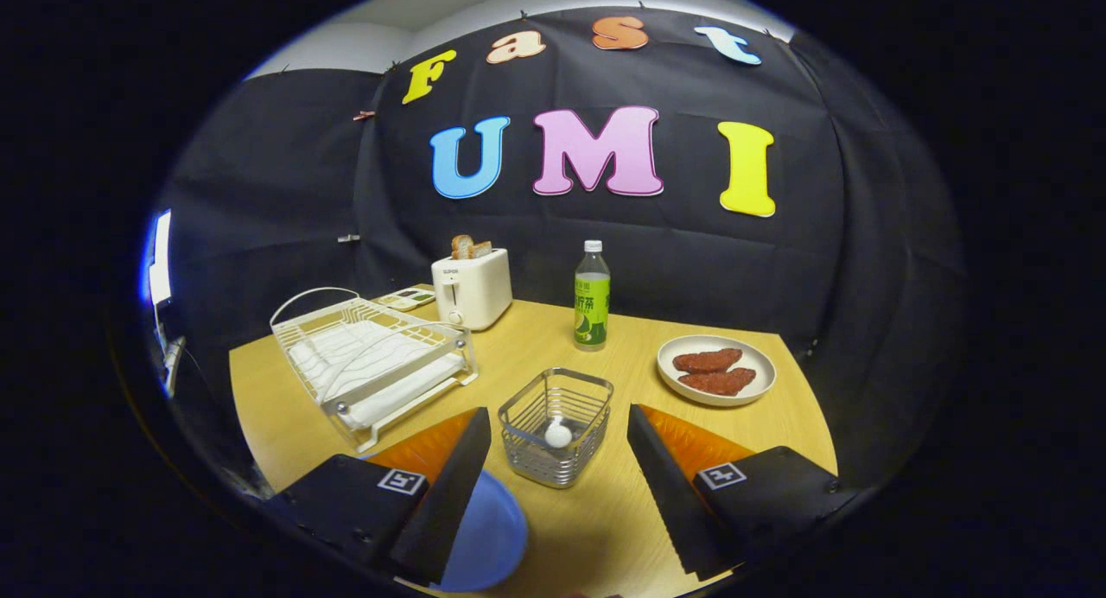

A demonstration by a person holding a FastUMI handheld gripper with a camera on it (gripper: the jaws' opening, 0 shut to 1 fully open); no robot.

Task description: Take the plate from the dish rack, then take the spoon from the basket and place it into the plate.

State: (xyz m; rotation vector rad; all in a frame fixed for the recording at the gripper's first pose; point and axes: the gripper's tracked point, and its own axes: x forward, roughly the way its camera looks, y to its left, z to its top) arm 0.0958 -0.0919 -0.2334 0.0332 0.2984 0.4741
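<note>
A blue plate [497, 529] lies flat on the wooden table, partly hidden under my left finger. Just ahead of the fingertips stands a square wire basket [553, 470]. Inside it I see the rounded white end of the spoon [558, 435]; the rest of it I cannot make out. The white wire dish rack [371, 356] stands beyond the left finger and holds no dishes. My gripper [557, 415] is open wide above the table, with nothing held between its fingers.
A white toaster [471, 289] with bread in it stands behind the rack. A green bottle [592, 300] is beyond the basket. A white plate with two brown pieces of food [715, 371] lies beyond the right finger. The table's edge [246, 408] runs left of the rack.
</note>
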